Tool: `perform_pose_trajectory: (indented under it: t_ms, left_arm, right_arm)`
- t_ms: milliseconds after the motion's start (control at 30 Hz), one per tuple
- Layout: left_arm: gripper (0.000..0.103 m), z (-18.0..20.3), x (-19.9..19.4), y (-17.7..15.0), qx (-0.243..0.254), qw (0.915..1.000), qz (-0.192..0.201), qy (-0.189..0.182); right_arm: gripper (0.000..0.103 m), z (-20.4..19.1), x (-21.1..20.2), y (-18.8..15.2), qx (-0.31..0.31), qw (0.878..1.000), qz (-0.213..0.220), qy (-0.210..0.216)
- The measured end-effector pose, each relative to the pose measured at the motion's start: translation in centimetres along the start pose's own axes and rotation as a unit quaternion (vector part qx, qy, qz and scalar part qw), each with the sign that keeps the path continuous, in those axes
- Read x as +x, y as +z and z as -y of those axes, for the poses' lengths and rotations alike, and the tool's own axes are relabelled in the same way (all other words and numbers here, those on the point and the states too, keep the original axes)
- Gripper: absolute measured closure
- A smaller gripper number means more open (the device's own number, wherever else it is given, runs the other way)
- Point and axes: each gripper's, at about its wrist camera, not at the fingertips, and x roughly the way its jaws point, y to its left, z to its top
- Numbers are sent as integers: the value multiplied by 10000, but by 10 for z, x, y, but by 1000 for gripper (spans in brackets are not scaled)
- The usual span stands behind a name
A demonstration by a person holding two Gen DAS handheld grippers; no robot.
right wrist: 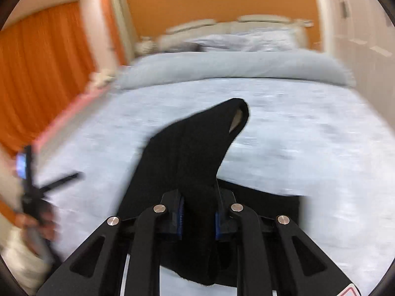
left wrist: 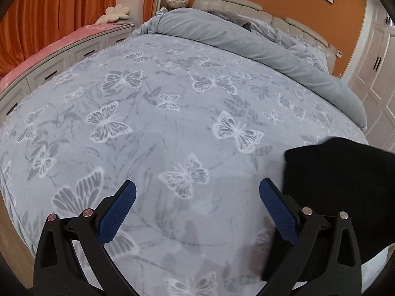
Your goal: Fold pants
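1. Right wrist view: your right gripper [right wrist: 198, 215] is clamped on a bunch of the black pants [right wrist: 190, 153], lifted above the bed [right wrist: 321, 148], with more cloth trailing onto it.
2. Your left gripper [left wrist: 197, 192] hangs spread wide and empty, with the pants just to its right.
3. Expect soft, limp, light fabric that sags and slides; pinching the waistband or a hem edge should control it better than a mid-cloth bunch.

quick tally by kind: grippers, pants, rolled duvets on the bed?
Grippers: 2, left gripper open over the bedsheet, right gripper shut on the pants
Pants: 1, black
Rolled duvets: 1, grey duvet near the headboard
Total: 4
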Motion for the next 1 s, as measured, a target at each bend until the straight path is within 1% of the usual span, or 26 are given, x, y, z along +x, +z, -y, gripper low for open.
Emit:
perform_pose_trajectory:
  t_ms: [33, 67, 100, 133, 167, 200, 233, 267, 300, 367, 433, 467, 500, 533, 567, 600, 667, 700, 733, 767, 800, 833, 867, 900, 933, 1000]
  left_arm:
    - [5, 6, 3, -3, 93, 9999, -3, 45]
    - [5, 12, 4, -4, 177, 9998, -20, 80]
    - [5, 19, 8, -8, 277, 9996, -63, 93]
    - [5, 25, 10, -11, 330, 9994, -100, 76]
    - [5, 31, 13, -13, 380, 9991, -154, 42]
    - [5, 41, 15, -16, 452, 9987, -237, -50]
    - [5, 46, 16, -18, 493, 9984, -268, -110]
    - [5, 53, 17, -20, 529, 9981, -273, -150]
    - [5, 61, 18, -23, 574, 9978, -260, -192]
    - [5, 72, 19, -26, 616, 9970, -301, -370]
    - [5, 85, 23, -31, 681, 9941, -464, -703]
    - [5, 93, 26, -35, 722, 9917, -579, -891]
    - [5, 100, 29, -39, 779, 9889, -718, -1039]
    - [5, 105, 34, -43, 826, 9866, -846, -1127]
    - [5, 112, 40, -49, 892, 9826, -1044, -1248]
    - [5, 118, 47, -53, 927, 9789, -1237, -1337]
    - [5, 126, 62, -64, 836, 9719, -1615, -1496]
    - [5, 127, 68, -67, 758, 9696, -1746, -1538]
    - [5, 130, 77, -71, 686, 9640, -1967, -1655]
    - [6, 132, 82, -73, 698, 9605, -2060, -1736]
    - [17, 133, 83, -72, 729, 9616, -1978, -1757]
    - [54, 134, 79, -69, 780, 9560, -1892, -2103]
    - [57, 134, 77, -66, 780, 9518, -1948, -2239]
    - [68, 128, 69, -59, 669, 9512, -1935, -2308]
    - [71, 123, 62, -54, 607, 9494, -1904, -2424]
    - [72, 110, 44, -45, 531, 9463, -1872, -2583]
  right_arm:
    - [85, 17, 16, -9, 216, 9991, -336, -152]
    - [84, 42, 51, -28, 480, 9922, -1107, -299]
    - [81, 51, 68, -37, 547, 9884, -1375, -337]
    - [79, 57, 75, -44, 582, 9884, -1382, -251]
    - [78, 57, 70, -42, 521, 9905, -1268, -123]
    - [77, 56, 61, -37, 463, 9916, -1201, -91]
    - [77, 56, 53, -34, 464, 9931, -1066, -129]
    - [75, 57, 40, -31, 476, 9952, -831, -197]
    - [73, 60, 33, -30, 473, 9958, -762, -202]
    - [70, 69, 27, -30, 577, 9951, -775, -190]
    - [67, 76, 29, -27, 747, 9938, -809, -170]
    - [65, 78, 30, -27, 813, 9932, -819, -140]
    - [56, 83, 28, -27, 897, 9923, -845, -78]
    - [44, 85, 31, -28, 957, 9914, -894, -10]
    - [40, 86, 37, -31, 982, 9901, -1005, 47]
    - [39, 86, 40, -32, 967, 9896, -1067, 21]
    - [35, 84, 56, -37, 885, 9871, -1336, -20]
    - [28, 83, 61, -40, 880, 9857, -1437, -3]
    - [28, 82, 70, -44, 927, 9834, -1558, 48]
    - [29, 83, 80, -49, 1102, 9804, -1613, 248]
    - [46, 83, 87, -51, 1289, 9771, -1608, 531]
    - [62, 81, 88, -49, 1332, 9767, -1571, 605]
    - [67, 74, 82, -42, 1229, 9798, -1476, 564]
    - [70, 66, 72, -34, 1129, 9831, -1316, 588]
    - [71, 57, 60, -28, 1067, 9849, -1126, 766]
    - [71, 32, 32, -20, 833, 9860, -813, 1190]
